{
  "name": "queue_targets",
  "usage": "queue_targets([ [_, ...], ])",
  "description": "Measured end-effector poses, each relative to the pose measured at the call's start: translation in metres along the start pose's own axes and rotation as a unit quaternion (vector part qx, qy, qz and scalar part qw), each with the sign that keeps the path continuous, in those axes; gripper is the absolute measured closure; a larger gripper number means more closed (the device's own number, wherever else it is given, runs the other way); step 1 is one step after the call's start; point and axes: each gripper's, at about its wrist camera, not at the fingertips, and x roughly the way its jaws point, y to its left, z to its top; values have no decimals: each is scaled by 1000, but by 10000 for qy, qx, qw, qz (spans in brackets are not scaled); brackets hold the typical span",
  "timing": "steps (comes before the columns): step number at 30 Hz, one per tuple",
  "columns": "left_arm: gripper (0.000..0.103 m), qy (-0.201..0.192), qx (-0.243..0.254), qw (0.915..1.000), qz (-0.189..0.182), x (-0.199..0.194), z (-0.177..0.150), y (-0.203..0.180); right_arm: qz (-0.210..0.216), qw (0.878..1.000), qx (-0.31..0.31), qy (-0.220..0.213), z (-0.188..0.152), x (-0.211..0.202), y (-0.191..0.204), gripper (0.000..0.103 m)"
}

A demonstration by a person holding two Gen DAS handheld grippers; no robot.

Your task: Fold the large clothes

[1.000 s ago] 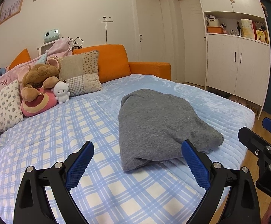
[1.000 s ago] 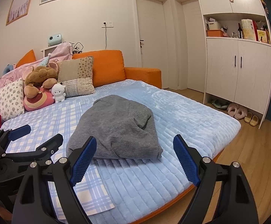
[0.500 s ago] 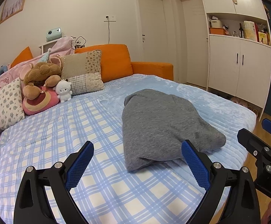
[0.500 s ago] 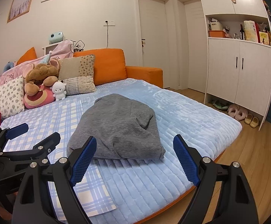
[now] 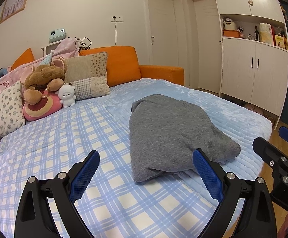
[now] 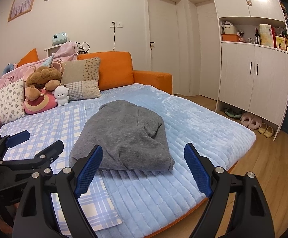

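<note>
One blue bed (image 5: pixel 213 103), orange sofa back (image 5: pixel 120 63), white cupboard (image 5: pixel 253 73).

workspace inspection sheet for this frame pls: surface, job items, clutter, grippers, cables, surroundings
Surface: bed with a pale blue quilted cover; a blue plaid sheet over its left part.
Job's things: grey garment lying folded in a compact bundle mid-bed, touched by neither gripper.
Clutter: cushions and plush toys piled at the head end, apart from the garment.
Grippers: left gripper and right gripper both open and empty, short of the garment's near edge.
Cables: one cord hanging from a wall socket; tangled wires behind the cushions.
Surroundings: white cabinet, slippers beneath, two closed doors, wood floor.
</note>
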Motion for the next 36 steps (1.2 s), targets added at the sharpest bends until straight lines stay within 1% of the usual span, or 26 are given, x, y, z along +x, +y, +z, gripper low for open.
queue_targets([
  [4, 7, -12, 13, 10000, -21, 0, 0, 0, 20, 10000, -4, 14, -2, 2, 1, 20],
  [6, 4, -13, 8, 10000, -15, 1, 0, -1, 24, 10000, -15, 10, -2, 3, 1, 20],
  [12, 4, -90, 17, 10000, -32, -2, 2, -2, 10, 10000, -28, 13, -2, 3, 3, 20],
  [19, 3, 95, -12, 9999, -119, 4, 1, -4, -15, 10000, -29, 59, -4, 5, 1, 20],
  [26, 3, -9, 85, 9999, -87, -1, 0, -9, -42, 10000, 54, 56, -6, 4, -3, 20],
  [31, 3, 22, 63, 9999, -119, -1, 0, -9, -55, 10000, 65, 50, -6, 4, -4, 20],
  [36, 3, 11, 125, 9999, -56, -2, 1, -10, -53, 9999, 77, 75, -7, 3, -6, 20],
])
